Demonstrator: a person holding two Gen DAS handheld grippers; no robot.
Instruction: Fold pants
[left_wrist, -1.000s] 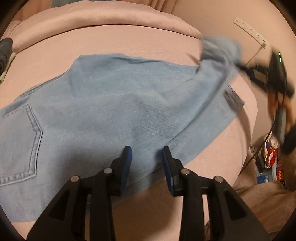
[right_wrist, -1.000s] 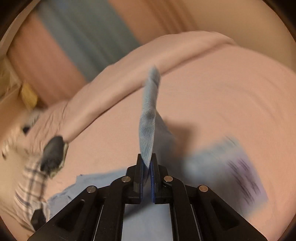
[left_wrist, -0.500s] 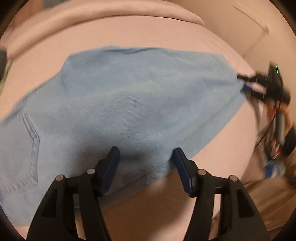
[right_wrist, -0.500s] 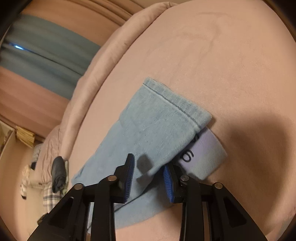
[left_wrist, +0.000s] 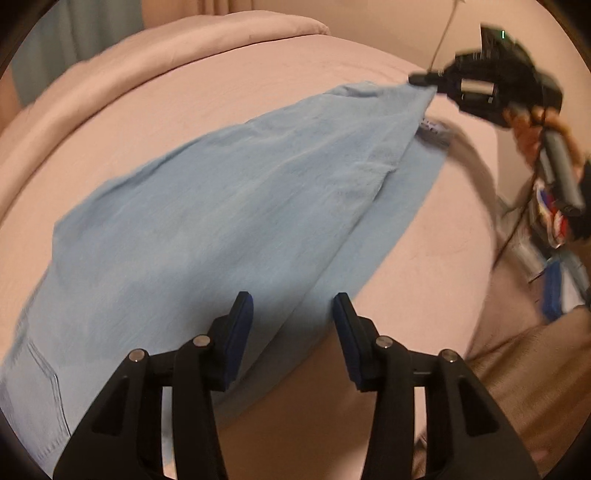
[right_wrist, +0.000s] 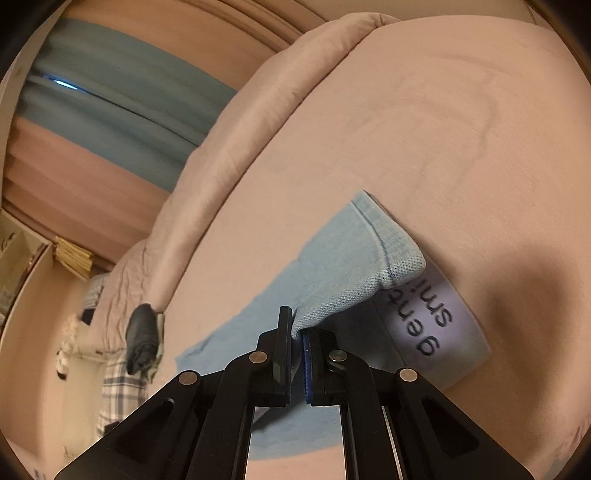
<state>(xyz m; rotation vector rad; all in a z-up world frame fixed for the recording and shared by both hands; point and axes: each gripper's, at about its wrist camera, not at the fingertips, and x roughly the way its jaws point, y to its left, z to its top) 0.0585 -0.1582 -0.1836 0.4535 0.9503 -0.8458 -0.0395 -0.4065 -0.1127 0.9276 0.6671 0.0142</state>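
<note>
- Pants (left_wrist: 207, 206): light blue denim, spread over a pink bed (left_wrist: 229, 96); the hem corner (right_wrist: 373, 280) of the upper leg sits pinched between the pressed-together jaws of the right gripper (right_wrist: 298, 343), with cloth filling the narrow gap.
- In the left wrist view the same right gripper (left_wrist: 424, 79) appears at the far end of the leg, its tip touching the hem; the fabric rises slightly toward it there.
- The left gripper (left_wrist: 291, 325) has its jaws spread wide and holds nothing; its blue-padded fingers (left_wrist: 242, 314) hover over the near edge of the pants, and whether they touch the cloth cannot be told.
- The long axis of the pants runs from the lower left of the left wrist view, where a back pocket (left_wrist: 40, 387) is cut off by the frame edge, up to the hem at upper right.
- A second leg layer (left_wrist: 402, 206) lies flat beneath the lifted one, showing along its right edge.
- A pale label (right_wrist: 436, 325) with dark lettering, only partly readable, lies under the held hem.
- The waist end is out of view; the left wrist view is motion-blurred, so seams are hard to make out.
- Farther off: a rolled duvet (right_wrist: 236, 147) along the bed's edge, a dark bundle (right_wrist: 142, 338) beside plaid cloth (right_wrist: 118, 391), and blue curtains (right_wrist: 122, 99) behind.
</note>
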